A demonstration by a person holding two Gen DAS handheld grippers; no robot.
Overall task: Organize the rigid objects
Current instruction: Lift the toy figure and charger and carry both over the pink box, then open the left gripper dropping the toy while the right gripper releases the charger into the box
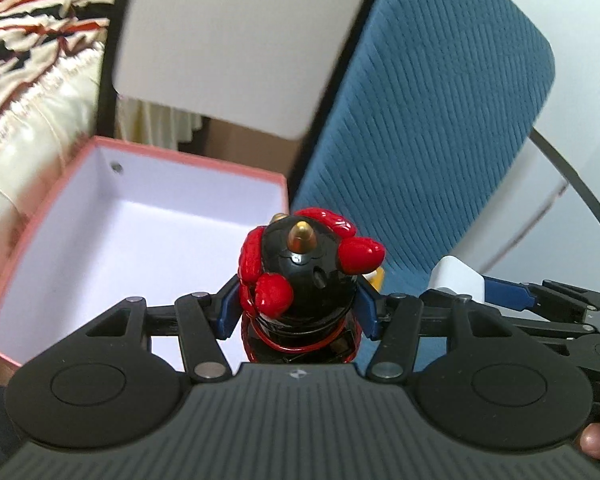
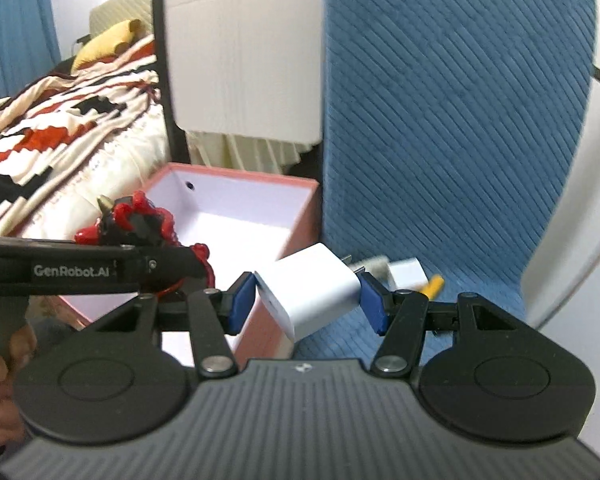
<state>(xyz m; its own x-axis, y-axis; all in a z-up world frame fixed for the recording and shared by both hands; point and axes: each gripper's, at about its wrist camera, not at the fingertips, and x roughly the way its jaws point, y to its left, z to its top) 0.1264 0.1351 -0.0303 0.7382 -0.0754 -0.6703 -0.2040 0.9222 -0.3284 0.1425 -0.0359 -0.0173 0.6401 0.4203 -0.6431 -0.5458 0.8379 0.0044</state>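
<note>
My left gripper [image 1: 298, 308] is shut on a black and red toy figure [image 1: 304, 268] with a gold horn, held at the right rim of the open pink box [image 1: 188, 160], whose white inside shows nothing in it. My right gripper [image 2: 308, 300] is shut on a white charger plug [image 2: 308, 290], held just right of the pink box [image 2: 300, 216] above the blue chair seat [image 2: 440, 304]. The toy figure [image 2: 140, 220] and the left gripper also show in the right wrist view, over the box. The right gripper with the charger [image 1: 458, 276] shows in the left wrist view.
The box stands on a blue corduroy chair with a tall backrest [image 2: 440, 100]. A small white cube [image 2: 406, 272] and a yellow piece [image 2: 432, 285] lie on the seat behind the charger. A white appliance [image 2: 244, 60] and a bed with a patterned blanket [image 2: 60, 140] are behind.
</note>
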